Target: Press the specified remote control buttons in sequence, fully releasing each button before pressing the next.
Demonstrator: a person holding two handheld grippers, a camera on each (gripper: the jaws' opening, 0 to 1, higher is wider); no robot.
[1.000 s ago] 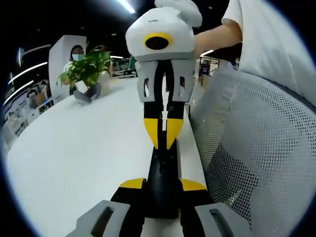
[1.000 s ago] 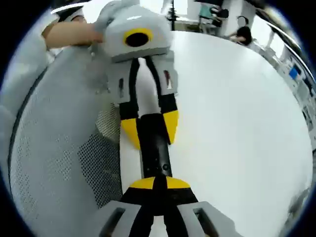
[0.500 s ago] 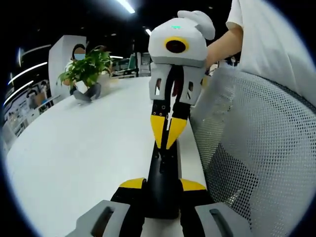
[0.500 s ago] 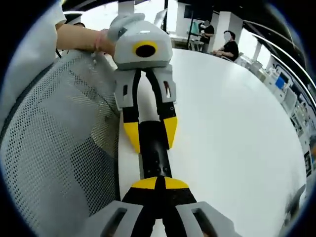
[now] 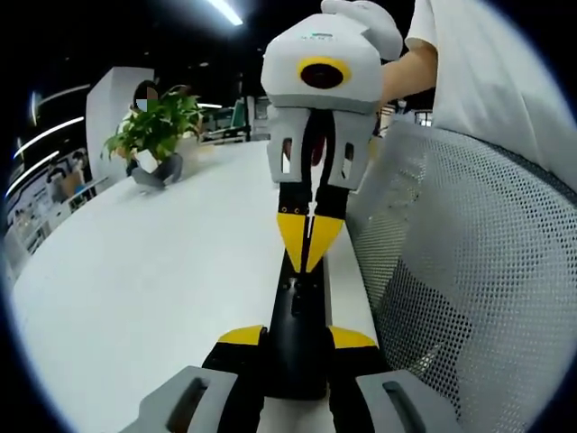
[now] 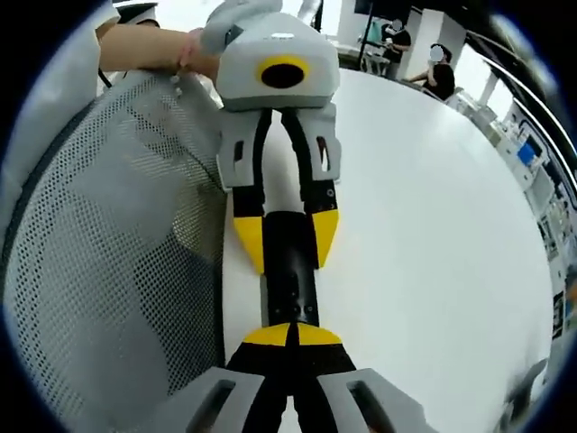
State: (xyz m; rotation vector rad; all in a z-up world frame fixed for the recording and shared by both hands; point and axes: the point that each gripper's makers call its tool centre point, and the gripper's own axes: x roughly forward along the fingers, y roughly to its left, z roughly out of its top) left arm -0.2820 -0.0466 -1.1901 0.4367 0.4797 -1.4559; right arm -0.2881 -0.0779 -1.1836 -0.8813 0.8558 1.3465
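The black remote control [image 5: 296, 338] lies flat near the white table [image 5: 135, 289] edge, beside the mesh chair [image 5: 469, 298]; its long axis runs from one gripper straight to the other; the left gripper [image 5: 296, 336] clamps its near end between both jaws; the right gripper [image 5: 309, 242], jaws closed together, sets its yellow tips on the far end; a potted plant [image 5: 158, 131] stands well back.

In the right gripper view, the right gripper [image 6: 290, 335] is pinched closed over the remote control [image 6: 289, 275]; the left gripper [image 6: 287, 236] holds the opposite end.

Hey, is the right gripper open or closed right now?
Shut. In the left gripper view, the right gripper has its yellow tips pressed together above the black remote, which the left gripper clamps.
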